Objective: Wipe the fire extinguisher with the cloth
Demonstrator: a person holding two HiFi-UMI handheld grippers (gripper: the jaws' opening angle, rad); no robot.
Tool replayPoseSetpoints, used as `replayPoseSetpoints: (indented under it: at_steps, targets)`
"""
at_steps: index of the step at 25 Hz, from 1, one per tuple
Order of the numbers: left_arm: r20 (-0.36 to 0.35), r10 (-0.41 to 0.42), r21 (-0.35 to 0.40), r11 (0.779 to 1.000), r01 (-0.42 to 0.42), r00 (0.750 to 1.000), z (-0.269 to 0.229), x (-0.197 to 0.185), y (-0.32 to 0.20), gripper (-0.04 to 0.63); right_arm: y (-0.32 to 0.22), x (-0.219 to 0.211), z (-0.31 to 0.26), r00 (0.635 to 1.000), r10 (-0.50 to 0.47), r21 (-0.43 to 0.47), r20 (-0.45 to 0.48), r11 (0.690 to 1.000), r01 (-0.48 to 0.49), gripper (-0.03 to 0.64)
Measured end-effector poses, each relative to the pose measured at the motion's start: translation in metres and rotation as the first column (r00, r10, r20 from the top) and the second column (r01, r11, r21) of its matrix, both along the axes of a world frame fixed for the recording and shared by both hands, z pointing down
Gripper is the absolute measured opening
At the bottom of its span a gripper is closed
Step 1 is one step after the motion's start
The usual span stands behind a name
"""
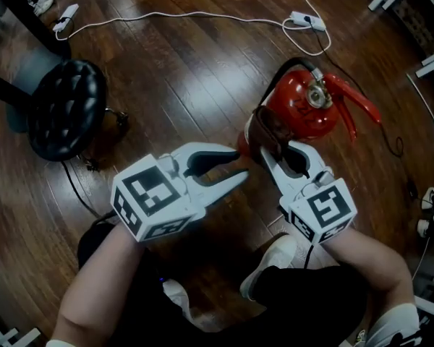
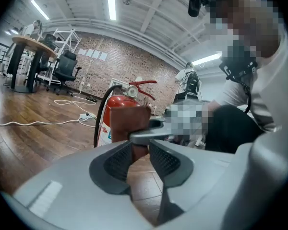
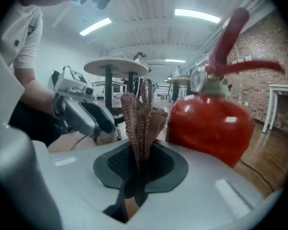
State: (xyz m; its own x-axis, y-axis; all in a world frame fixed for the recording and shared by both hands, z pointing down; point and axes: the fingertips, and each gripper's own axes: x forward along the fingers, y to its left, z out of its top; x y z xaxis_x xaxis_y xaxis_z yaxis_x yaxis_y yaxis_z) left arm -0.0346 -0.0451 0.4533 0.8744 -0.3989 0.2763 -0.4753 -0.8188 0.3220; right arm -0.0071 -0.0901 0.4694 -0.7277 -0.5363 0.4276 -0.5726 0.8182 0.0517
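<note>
A red fire extinguisher (image 1: 304, 107) stands upright on the wooden floor, with its red lever and black hose at the top. A brown cloth (image 1: 269, 127) hangs bunched against its near left side, pinched in my right gripper (image 1: 278, 149), which is shut on it. In the right gripper view the cloth (image 3: 140, 123) rises from between the pads, with the extinguisher (image 3: 209, 121) close on the right. My left gripper (image 1: 242, 165) stands open and holds nothing, its tips just left of the cloth. Through its jaws the left gripper view shows the cloth (image 2: 127, 121) and the extinguisher (image 2: 116, 111) behind it.
A black round stool (image 1: 65, 107) stands to the left. White cables and a power strip (image 1: 307, 20) lie on the floor beyond the extinguisher. The person's shoes (image 1: 271, 262) are right below the grippers. A table and office chairs (image 2: 62, 68) stand further back.
</note>
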Motion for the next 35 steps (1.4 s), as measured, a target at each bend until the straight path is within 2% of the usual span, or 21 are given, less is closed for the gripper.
replayPoseSetpoints:
  at_steps: [8,12,18,22,26,31,33,35]
  targets:
    - [0.004,0.006,0.007,1.000,-0.006,1.000,-0.006,0.002,0.012,0.110,-0.008,-0.001,0.149,0.981,0.061,-0.163,-0.182,0.982,-0.091,0.052]
    - [0.013,0.024,0.007,1.000,-0.024,1.000,-0.009,0.005,0.021,0.110,-0.007,-0.002,0.190,0.967,0.021,-0.193,-0.255,0.978,-0.072,0.052]
    - [0.017,0.018,-0.007,1.000,-0.018,1.000,-0.005,0.008,0.022,0.110,0.008,0.010,0.243,0.931,-0.073,-0.289,-0.356,0.957,-0.036,0.051]
    - [0.017,0.018,-0.025,1.000,-0.018,1.000,-0.001,0.012,0.022,0.110,0.020,0.016,0.266,0.908,-0.147,-0.365,-0.392,0.931,-0.008,0.052]
    - [0.028,0.029,-0.036,0.999,-0.028,0.999,0.006,0.017,0.022,0.110,0.024,0.021,0.278,0.902,-0.181,-0.423,-0.392,0.906,-0.002,0.052]
    - [0.040,0.035,-0.044,0.998,-0.034,0.999,0.012,0.019,0.021,0.110,0.023,0.027,0.276,0.890,-0.207,-0.420,-0.406,0.907,0.019,0.052]
    - [0.043,0.041,-0.041,0.998,-0.039,0.998,0.013,0.021,0.020,0.110,0.027,0.030,0.274,0.872,-0.236,-0.406,-0.429,0.913,0.047,0.052]
    - [0.040,0.045,-0.031,0.999,-0.044,0.998,0.011,0.025,0.018,0.110,0.033,0.033,0.262,0.869,-0.262,-0.392,-0.421,0.916,0.086,0.054]
